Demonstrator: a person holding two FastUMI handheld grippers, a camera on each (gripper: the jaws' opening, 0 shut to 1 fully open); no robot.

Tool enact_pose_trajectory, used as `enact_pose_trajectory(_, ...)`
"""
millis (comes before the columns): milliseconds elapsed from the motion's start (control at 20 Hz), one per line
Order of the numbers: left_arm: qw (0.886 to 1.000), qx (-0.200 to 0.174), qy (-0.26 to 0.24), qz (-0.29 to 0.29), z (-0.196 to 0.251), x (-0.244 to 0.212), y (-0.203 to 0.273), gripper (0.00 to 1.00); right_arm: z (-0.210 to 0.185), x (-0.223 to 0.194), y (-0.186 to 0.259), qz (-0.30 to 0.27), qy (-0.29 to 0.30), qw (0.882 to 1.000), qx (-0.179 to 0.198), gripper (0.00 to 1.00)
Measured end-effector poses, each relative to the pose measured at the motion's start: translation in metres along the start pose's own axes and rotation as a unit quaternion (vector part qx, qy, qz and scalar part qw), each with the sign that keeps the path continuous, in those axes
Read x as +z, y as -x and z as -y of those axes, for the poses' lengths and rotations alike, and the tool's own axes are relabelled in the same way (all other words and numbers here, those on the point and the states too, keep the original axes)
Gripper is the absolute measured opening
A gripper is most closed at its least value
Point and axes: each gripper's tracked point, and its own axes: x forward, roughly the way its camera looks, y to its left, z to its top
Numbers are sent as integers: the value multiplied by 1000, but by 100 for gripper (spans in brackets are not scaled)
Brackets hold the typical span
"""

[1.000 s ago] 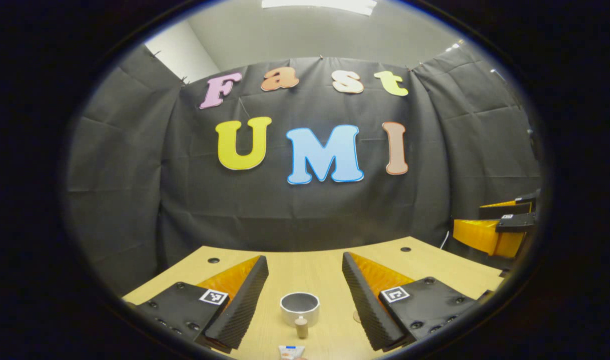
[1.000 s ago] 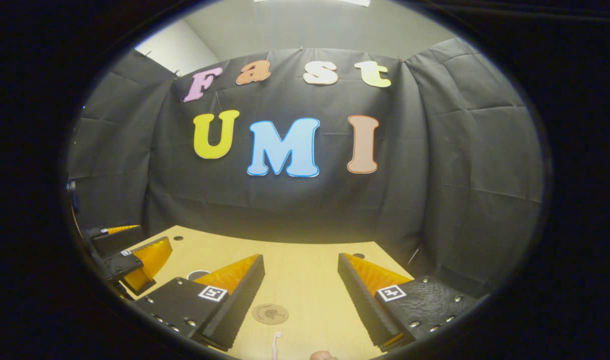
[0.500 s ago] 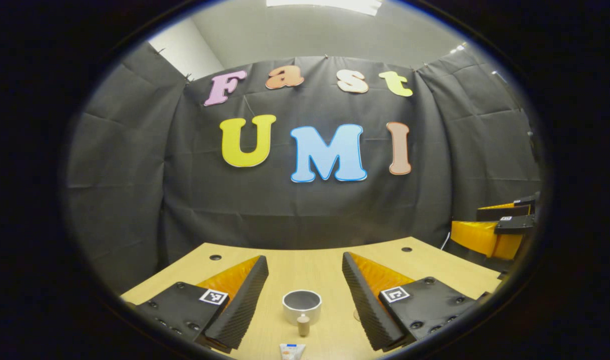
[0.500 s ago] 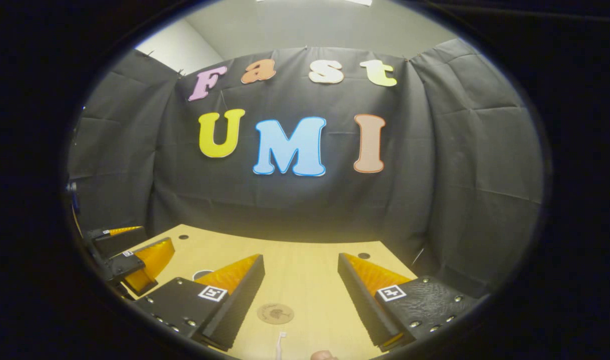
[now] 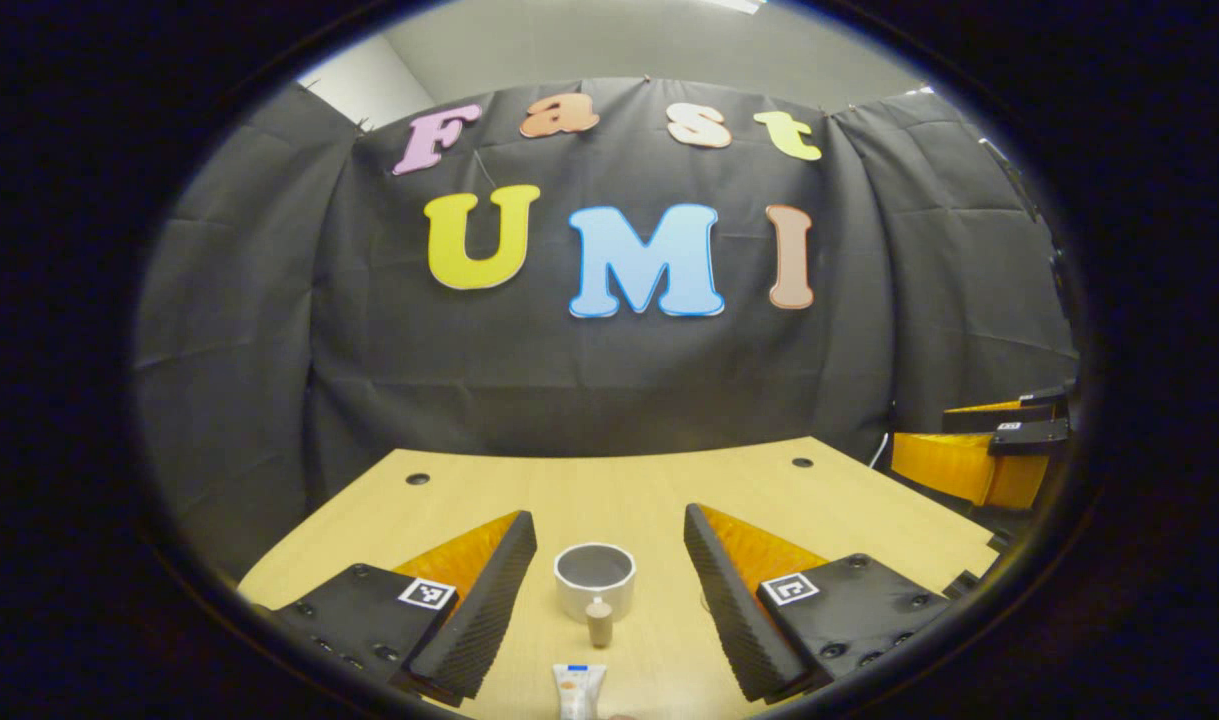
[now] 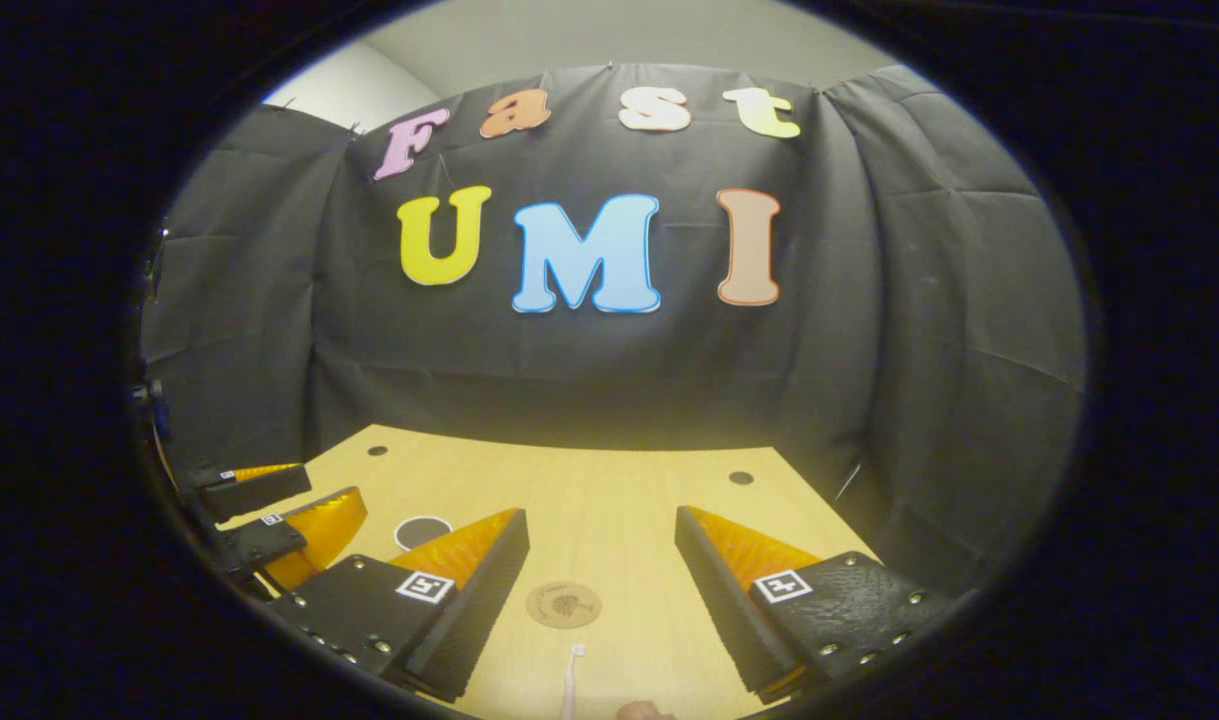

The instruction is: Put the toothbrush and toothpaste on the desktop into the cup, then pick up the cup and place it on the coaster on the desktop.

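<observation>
Above desk (image 5: 609, 480), both tools (image 5: 609, 560) (image 6: 601, 560) gape, empty.

Cup (image 5: 594, 580) and toothpaste (image 5: 579, 690) on desktop (image 5: 609, 480) between spread claw (image 5: 609, 530) fingers.

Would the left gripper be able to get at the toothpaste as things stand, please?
Probably yes: the left gripper is open, and the toothpaste lies on the desk between its fingers, with nothing across the way.
</observation>
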Motion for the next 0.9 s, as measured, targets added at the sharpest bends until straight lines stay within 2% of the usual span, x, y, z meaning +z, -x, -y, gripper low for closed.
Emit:
enact_pose_trajectory(100, 999, -8, 8, -40, 1, -19, -3, 94, -4, -19, -5, -36, 2, 999, 5, 97)
enact_pose_trajectory(150, 998, -9, 12, -60, 0, -32, -4, 94, -7, -31, -7, -62, 3, 998, 10, 93)
enact_pose_trajectory(400, 985, -16, 17, -173, -5, -89, -4, 95, -17, -84, -14, -168, -12, 985, 22, 94)
enact_pose_trajectory(450, 981, -15, 20, -191, -9, -96, -5, 95, -18, -92, -14, -188, -15, 982, 24, 94)
enact_pose_trajectory(500, 978, -14, 23, -209, -10, -104, -5, 95, -19, -101, -13, -208, -17, 978, 25, 98)
enact_pose_trajectory(550, 973, -15, 27, -227, -10, -111, -4, 95, -22, -108, -14, -227, -18, 973, 27, 94)
enact_pose_trajectory(900, 937, -8, 46, -347, -17, -155, 12, 95, -32, -173, -3, -357, -16, 933, 36, 95)
